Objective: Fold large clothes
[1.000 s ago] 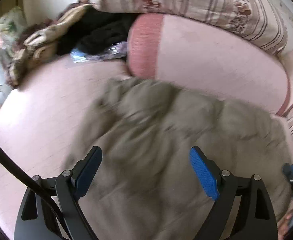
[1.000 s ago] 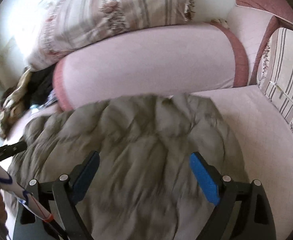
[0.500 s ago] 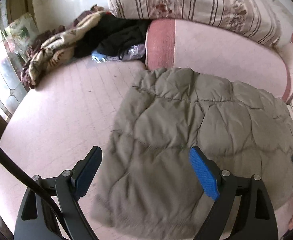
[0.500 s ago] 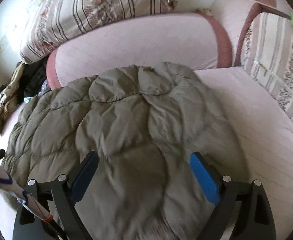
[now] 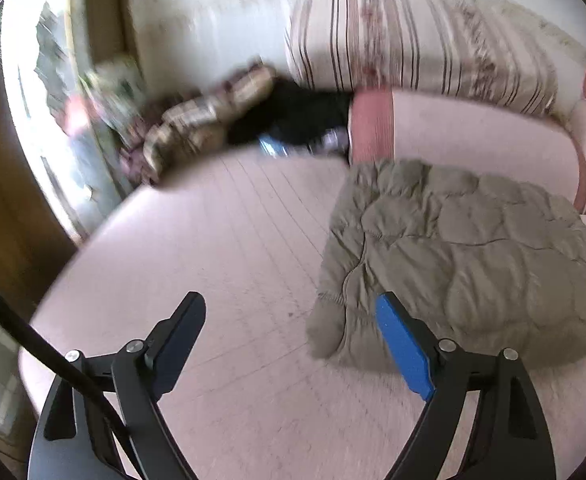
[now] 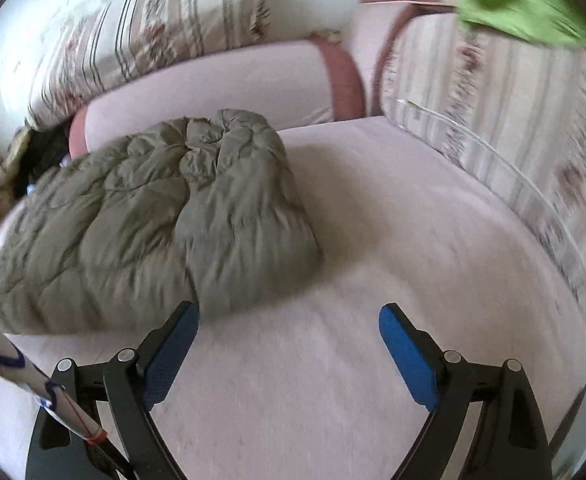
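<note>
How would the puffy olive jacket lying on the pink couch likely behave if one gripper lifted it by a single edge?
The jacket would probably sag and unfold, since its quilted fabric already lies in soft creases. It looks light for its bulk, being puffed. Its smooth shell may slip between pads, so the open right gripper might need a thick bite.

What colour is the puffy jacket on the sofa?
The jacket is plain olive grey-green, quilted all over. It shows best in the right wrist view.
</note>
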{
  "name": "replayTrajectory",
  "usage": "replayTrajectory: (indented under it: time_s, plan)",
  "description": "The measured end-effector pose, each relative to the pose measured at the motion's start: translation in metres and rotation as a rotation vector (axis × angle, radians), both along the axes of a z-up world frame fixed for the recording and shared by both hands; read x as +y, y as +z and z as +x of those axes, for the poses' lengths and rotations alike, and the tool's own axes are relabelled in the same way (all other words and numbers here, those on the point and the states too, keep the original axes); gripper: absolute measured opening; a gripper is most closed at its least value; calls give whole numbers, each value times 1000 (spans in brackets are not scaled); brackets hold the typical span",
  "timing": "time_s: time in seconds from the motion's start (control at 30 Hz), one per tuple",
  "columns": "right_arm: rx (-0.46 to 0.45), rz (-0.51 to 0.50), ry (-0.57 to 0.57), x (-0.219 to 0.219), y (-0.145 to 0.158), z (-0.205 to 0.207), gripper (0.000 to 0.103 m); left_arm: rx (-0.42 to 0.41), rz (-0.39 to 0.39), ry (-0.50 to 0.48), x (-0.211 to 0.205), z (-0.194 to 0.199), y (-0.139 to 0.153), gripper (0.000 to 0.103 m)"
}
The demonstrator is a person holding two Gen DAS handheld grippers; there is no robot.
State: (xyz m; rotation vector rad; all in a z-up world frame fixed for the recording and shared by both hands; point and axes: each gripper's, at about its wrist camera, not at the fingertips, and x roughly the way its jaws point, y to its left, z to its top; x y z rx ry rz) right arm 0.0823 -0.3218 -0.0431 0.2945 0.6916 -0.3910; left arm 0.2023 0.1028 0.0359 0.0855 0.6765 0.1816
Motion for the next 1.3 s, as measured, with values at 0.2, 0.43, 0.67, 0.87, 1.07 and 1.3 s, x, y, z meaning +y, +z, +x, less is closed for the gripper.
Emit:
replayTrajectory:
  time_s: [0.2, 0.43, 0.67, 0.87, 1.07, 1.3]
  plan:
    - [-36, -8, -30, 20, -12, -51, 94, -108, 8, -6, -24, -82, 7, 93]
    - [-57, -52, -12, 41, -9, -57, 94, -119, -3, -10, -35, -119, -11, 93]
    - [-33, -120, 21, 66, -14, -51, 94, -44, 12, -40, -31, -117, -50, 93]
    - [-15, -156, 44, 80, -19, -42, 94, 48, -23, -67, -30, -107, -76, 93]
    - [9, -158, 65, 90, -25, -28, 94, 96, -56, -108, -39, -98, -87, 93]
    - [30, -155, 93, 99, -31, -18, 94, 171, -128, -147, -46, -89, -99, 93]
